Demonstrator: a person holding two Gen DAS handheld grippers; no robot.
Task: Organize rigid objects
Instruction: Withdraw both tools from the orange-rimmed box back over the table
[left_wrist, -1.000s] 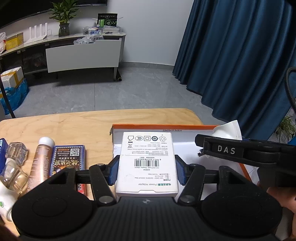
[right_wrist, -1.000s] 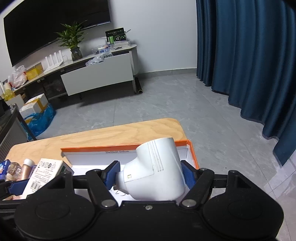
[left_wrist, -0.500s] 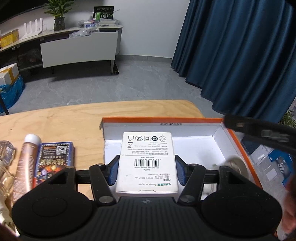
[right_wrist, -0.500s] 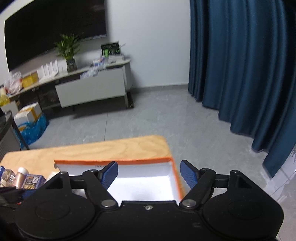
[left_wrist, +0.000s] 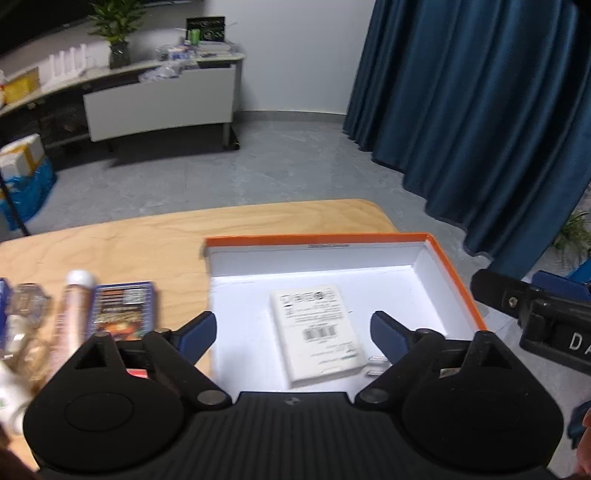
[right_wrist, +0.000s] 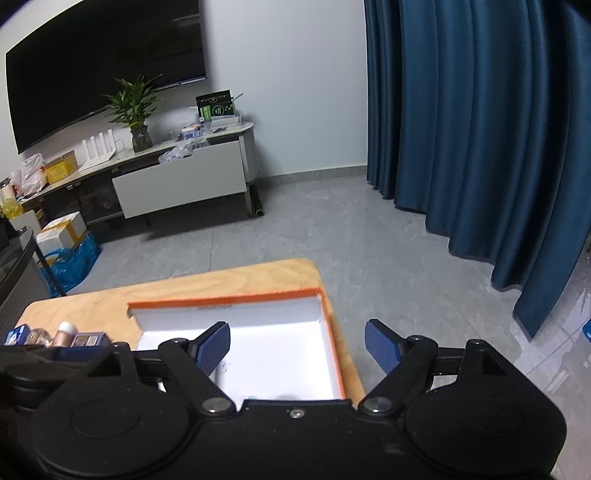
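A flat white power-adapter box (left_wrist: 317, 332) lies label-up on the white floor of the orange-rimmed box (left_wrist: 317, 238). My left gripper (left_wrist: 293, 328) hangs just above it. Its jaws are opening and stand wide on either side of the adapter box, not touching it. My right gripper (right_wrist: 297, 339) is over the orange-rimmed box's (right_wrist: 221, 299) right part. Its jaws are opening too, with nothing between them. The right gripper's body (left_wrist: 535, 314) shows at the right edge of the left wrist view. The rounded white charger is out of sight.
On the wooden table (left_wrist: 129, 243), left of the box, lie a blue card pack (left_wrist: 123, 310), a copper tube with a white cap (left_wrist: 72, 314) and clear bottles (left_wrist: 26, 306). The table's far and right edges drop to grey floor; blue curtains (right_wrist: 480, 147) hang at the right.
My left jaws let go of the white adapter box, which now rests in the orange-rimmed box. My right gripper released the rounded white charger, then rose and pulled back, jaws widening.
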